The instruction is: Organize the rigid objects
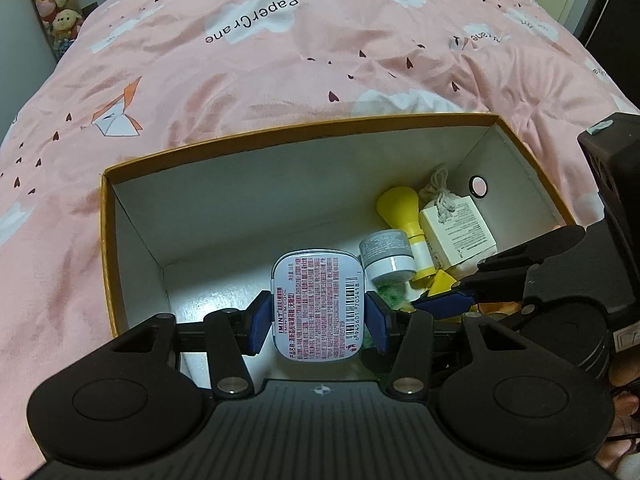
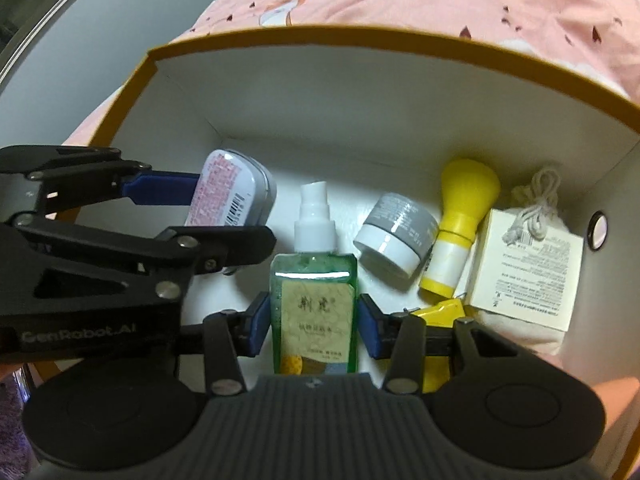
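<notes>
Inside the yellow-rimmed box (image 1: pixel 105 216) on the pink bedspread (image 1: pixel 240 64), your left gripper (image 1: pixel 319 318) has its blue pads pressed on both sides of the mint tin (image 1: pixel 319 306), label side up, held over the box floor near its middle. Your right gripper (image 2: pixel 314 324) sits just to the right, its pads against the sides of the green spray bottle (image 2: pixel 314 304), nozzle pointing far. Farther right on the floor lie a grey-and-white jar (image 2: pixel 396 236), a yellow brush-shaped bottle (image 2: pixel 460 224), and a white carton (image 2: pixel 528 276) on a drawstring pouch (image 2: pixel 536 196).
</notes>
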Demonstrator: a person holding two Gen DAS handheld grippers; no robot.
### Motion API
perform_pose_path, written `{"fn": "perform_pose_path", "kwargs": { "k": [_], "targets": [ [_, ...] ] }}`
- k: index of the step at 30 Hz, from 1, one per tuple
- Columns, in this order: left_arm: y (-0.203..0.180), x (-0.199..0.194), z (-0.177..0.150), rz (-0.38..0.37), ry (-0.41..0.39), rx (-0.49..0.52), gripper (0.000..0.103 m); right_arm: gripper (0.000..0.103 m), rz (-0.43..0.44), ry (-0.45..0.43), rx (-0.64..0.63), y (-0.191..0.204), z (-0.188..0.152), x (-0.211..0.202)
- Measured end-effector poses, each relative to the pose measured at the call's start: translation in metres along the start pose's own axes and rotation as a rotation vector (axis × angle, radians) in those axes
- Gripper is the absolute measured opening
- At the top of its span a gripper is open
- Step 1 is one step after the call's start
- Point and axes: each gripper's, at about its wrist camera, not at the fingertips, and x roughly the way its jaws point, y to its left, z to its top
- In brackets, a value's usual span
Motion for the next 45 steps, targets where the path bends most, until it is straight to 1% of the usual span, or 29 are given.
{"fn": "perform_pose_path", "kwargs": {
  "k": [2,4,6,9,11,13,16,17,20,22,25,29,30,34,36,38,41,45],
  "targets": [
    [0.001,0.001,0.002,0.001,0.011,-0.002,0.056,0.047,0.002,0.004,0.020,-0.002,0.001,0.002],
    [-0.001,0.003,0.003,0.011,0.026,0.003,0.056,0.047,-0.023,-0.006,0.020,-0.002,0.000,-0.001],
    [-0.002,0.005,0.004,0.023,0.054,0.007,0.056,0.048,-0.063,-0.013,0.019,-0.003,-0.001,-0.005],
    [-0.005,0.009,0.005,0.019,0.108,0.021,0.056,0.048,-0.065,-0.029,0.007,-0.003,-0.005,-0.011],
    [-0.009,0.011,0.003,0.022,0.137,0.070,0.056,0.051,-0.076,-0.040,-0.016,-0.005,-0.011,-0.020],
    [-0.016,0.013,0.001,0.039,0.188,0.155,0.056,0.051,-0.086,-0.054,-0.040,-0.005,-0.019,-0.026],
    [-0.026,0.017,-0.008,0.032,0.273,0.283,0.056,0.051,-0.065,-0.075,-0.037,-0.007,-0.025,-0.036],
    [-0.029,0.020,-0.012,0.029,0.300,0.309,0.056,0.051,-0.053,-0.088,-0.033,-0.009,-0.026,-0.040],
    [-0.038,0.028,-0.019,0.039,0.361,0.364,0.056,0.055,-0.007,-0.131,-0.012,-0.016,-0.029,-0.051],
    [-0.043,0.035,-0.024,0.045,0.389,0.407,0.056,0.055,0.007,-0.143,-0.002,-0.016,-0.028,-0.053],
    [-0.043,0.043,-0.026,0.043,0.414,0.402,0.056,0.055,0.004,-0.140,-0.011,-0.014,-0.031,-0.055],
    [-0.043,0.048,-0.029,0.058,0.432,0.399,0.058,0.056,0.003,-0.140,-0.013,-0.012,-0.034,-0.057],
    [-0.044,0.049,-0.029,0.061,0.430,0.398,0.061,0.056,0.006,-0.141,-0.013,-0.012,-0.035,-0.058],
    [-0.048,0.050,-0.031,0.065,0.423,0.395,0.062,0.057,0.008,-0.142,-0.009,-0.014,-0.037,-0.060],
    [-0.048,0.049,-0.032,0.068,0.418,0.395,0.070,0.057,0.006,-0.141,-0.008,-0.014,-0.037,-0.061],
    [-0.050,0.046,-0.034,0.077,0.406,0.398,0.071,0.058,-0.002,-0.143,-0.007,-0.014,-0.038,-0.062],
    [-0.057,0.035,-0.036,0.073,0.373,0.402,0.071,0.067,-0.037,-0.156,-0.004,-0.014,-0.039,-0.067],
    [-0.065,0.010,-0.037,0.067,0.291,0.380,0.071,0.067,-0.072,-0.189,0.007,-0.016,-0.040,-0.083]
  ]
}}
